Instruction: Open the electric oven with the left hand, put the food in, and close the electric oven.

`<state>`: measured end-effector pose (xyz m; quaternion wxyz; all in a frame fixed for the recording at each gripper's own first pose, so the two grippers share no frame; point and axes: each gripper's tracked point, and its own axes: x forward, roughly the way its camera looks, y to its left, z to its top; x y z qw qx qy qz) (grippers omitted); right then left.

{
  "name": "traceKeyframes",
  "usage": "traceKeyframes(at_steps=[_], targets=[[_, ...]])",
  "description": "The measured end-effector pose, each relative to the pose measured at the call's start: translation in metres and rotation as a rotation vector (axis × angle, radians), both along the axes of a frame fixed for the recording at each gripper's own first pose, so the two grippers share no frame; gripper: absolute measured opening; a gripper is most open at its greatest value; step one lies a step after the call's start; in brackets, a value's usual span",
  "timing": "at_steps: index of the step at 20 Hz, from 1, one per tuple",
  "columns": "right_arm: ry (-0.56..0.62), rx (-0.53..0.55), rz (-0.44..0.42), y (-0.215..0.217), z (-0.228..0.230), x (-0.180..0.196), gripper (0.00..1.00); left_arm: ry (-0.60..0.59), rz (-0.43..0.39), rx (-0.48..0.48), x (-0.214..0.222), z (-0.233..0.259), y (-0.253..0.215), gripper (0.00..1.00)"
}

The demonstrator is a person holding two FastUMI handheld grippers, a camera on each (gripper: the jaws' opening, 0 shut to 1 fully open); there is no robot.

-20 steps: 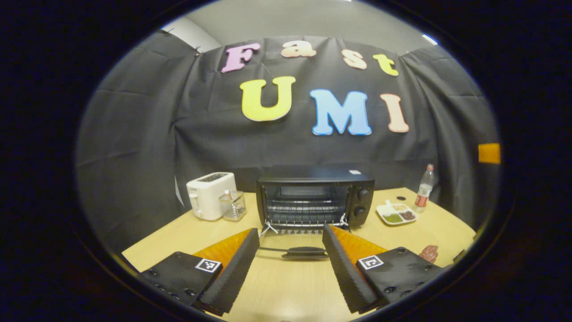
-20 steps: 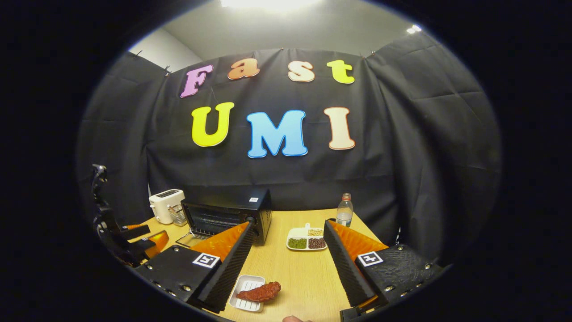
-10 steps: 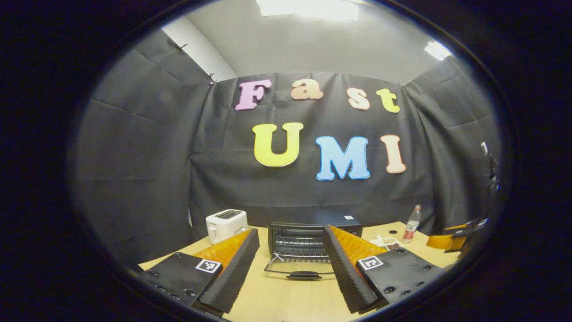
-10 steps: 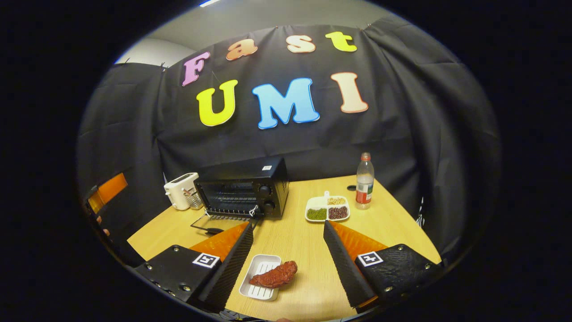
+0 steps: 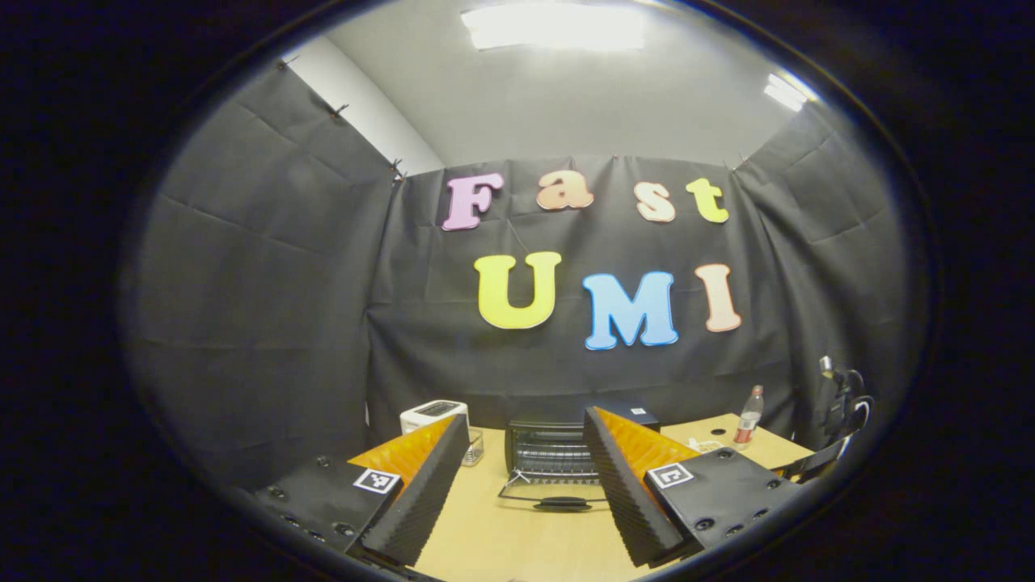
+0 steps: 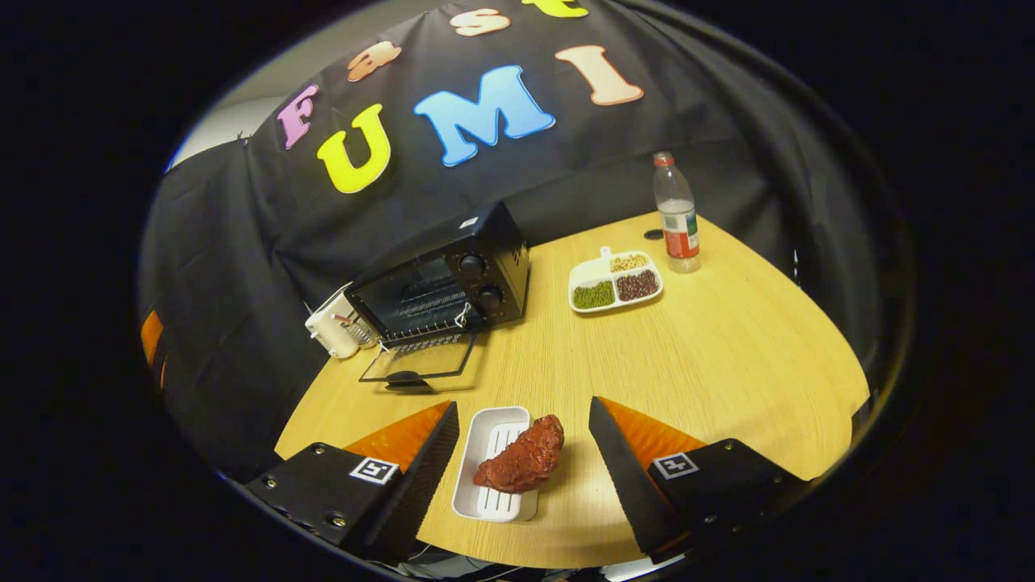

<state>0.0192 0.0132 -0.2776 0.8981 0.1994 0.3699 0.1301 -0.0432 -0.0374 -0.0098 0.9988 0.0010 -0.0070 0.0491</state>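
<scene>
Pulled back from the oven (image 5: 558, 449) since a second ago: left gripper (image 5: 525, 485) now well away, door (image 5: 558, 495) shrunk small between its fingers and left hanging down flat. Swung lower over the same second: right gripper (image 6: 521, 465), now bracketing the piece of meat (image 6: 521, 465) and the small white tray (image 6: 493, 473) at the near edge of the table (image 6: 728, 356).

Fingers of the left gripper wide apart, holding nothing. Fingers of the right gripper also wide apart, one on either side of the food, touching neither it nor the tray as far as can be told.

Meat draped across the right rim of the tray, half on it, half hanging over toward the tabletop. Oven farther back and to the left in the right gripper view, wire rack showing inside, door handle (image 6: 408, 380) nearest.

Probably light and somewhat soft, likely a rubbery replica; lumpy surface should grip well enough. Best taken across the thick middle, fingers closing on the two long flanks, clear of the tray rim so the tray stays behind. Too hard a squeeze may buckle it; a hold near one tapered end may let it swing or slip. Tray light too, apt to skid if nudged.

Dish of beans (image 6: 614, 283) and bottle (image 6: 678, 214) well apart to the right, toaster (image 6: 331, 335) beyond the oven.
</scene>
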Motion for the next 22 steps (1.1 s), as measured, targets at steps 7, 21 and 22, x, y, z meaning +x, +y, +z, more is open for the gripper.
traceKeyframes(at_steps=[7,21,22], targets=[[0.163,0.11,-0.01,0.006,-0.042,0.0,0.97,0.001,0.067,0.009,-0.012,-0.001,0.018,1.0],[0.301,0.307,-0.005,0.032,-0.044,-0.005,0.13,0.032,0.075,0.021,0.005,-0.009,0.025,1.0],[0.288,0.298,-0.012,0.037,-0.046,-0.003,0.07,0.026,0.076,0.022,0.007,-0.008,0.027,1.0]])
